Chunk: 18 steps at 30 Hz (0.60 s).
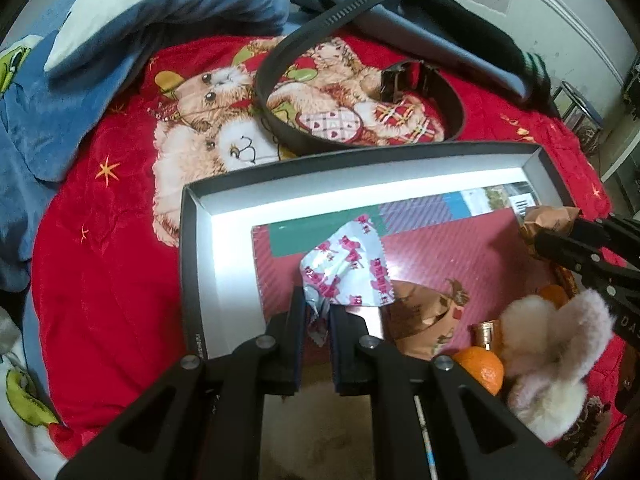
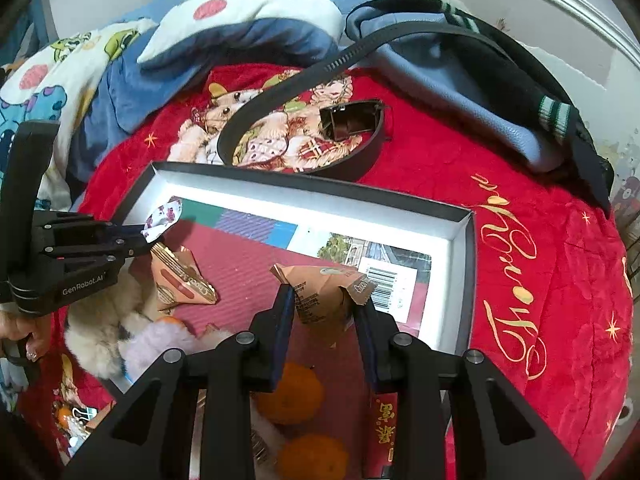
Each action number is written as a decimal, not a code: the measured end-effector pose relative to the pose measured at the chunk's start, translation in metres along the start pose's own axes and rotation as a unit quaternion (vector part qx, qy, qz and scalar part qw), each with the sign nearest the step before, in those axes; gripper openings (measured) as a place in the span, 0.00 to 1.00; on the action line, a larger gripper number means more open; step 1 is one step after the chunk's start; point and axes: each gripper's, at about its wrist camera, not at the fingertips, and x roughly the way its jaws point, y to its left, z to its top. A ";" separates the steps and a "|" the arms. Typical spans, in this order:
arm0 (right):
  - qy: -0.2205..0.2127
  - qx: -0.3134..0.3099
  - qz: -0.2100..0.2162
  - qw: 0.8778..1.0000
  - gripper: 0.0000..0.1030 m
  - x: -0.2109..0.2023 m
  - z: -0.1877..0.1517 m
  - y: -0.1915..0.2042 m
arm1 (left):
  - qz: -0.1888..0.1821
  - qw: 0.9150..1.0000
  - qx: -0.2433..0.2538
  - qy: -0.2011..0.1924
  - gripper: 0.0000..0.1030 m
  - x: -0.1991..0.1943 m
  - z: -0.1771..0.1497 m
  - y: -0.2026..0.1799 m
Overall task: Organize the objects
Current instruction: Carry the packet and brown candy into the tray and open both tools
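An open black box with a white inside (image 1: pixel 224 236) (image 2: pixel 460 264) lies on the red bed cover and holds a red book. My left gripper (image 1: pixel 316 312) is shut on a white wrapper with pink print (image 1: pixel 344 272), held over the box's left part; it also shows in the right wrist view (image 2: pixel 162 216). My right gripper (image 2: pixel 324 300) is shut on a brown snack packet (image 2: pixel 320 296), held over the box's right part; it shows in the left wrist view (image 1: pixel 548 216). Another brown packet (image 1: pixel 428 316) (image 2: pixel 180 280) lies on the book.
Fluffy plush pieces (image 1: pixel 556 344) (image 2: pixel 120 328), oranges (image 1: pixel 482 368) (image 2: pixel 290 392) and a small brass object (image 1: pixel 486 330) sit at the box's near side. A black belt with a buckle (image 1: pixel 360 92) (image 2: pixel 348 128) lies beyond the box. Blue blanket (image 1: pixel 40 120) and grey garment (image 2: pixel 460 80) lie behind.
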 end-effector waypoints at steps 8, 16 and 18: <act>0.014 0.004 -0.007 1.000 0.30 0.009 0.001 -0.001 | 0.006 1.000 0.014 0.022 0.28 0.003 0.001 -0.007; 0.017 0.000 -0.009 1.000 0.35 -0.001 0.001 0.003 | 0.008 0.999 0.003 0.032 0.39 -0.010 -0.001 -0.005; 0.004 0.008 -0.009 1.000 0.35 -0.011 0.002 0.003 | -0.005 1.000 0.001 0.029 0.63 -0.017 -0.002 -0.003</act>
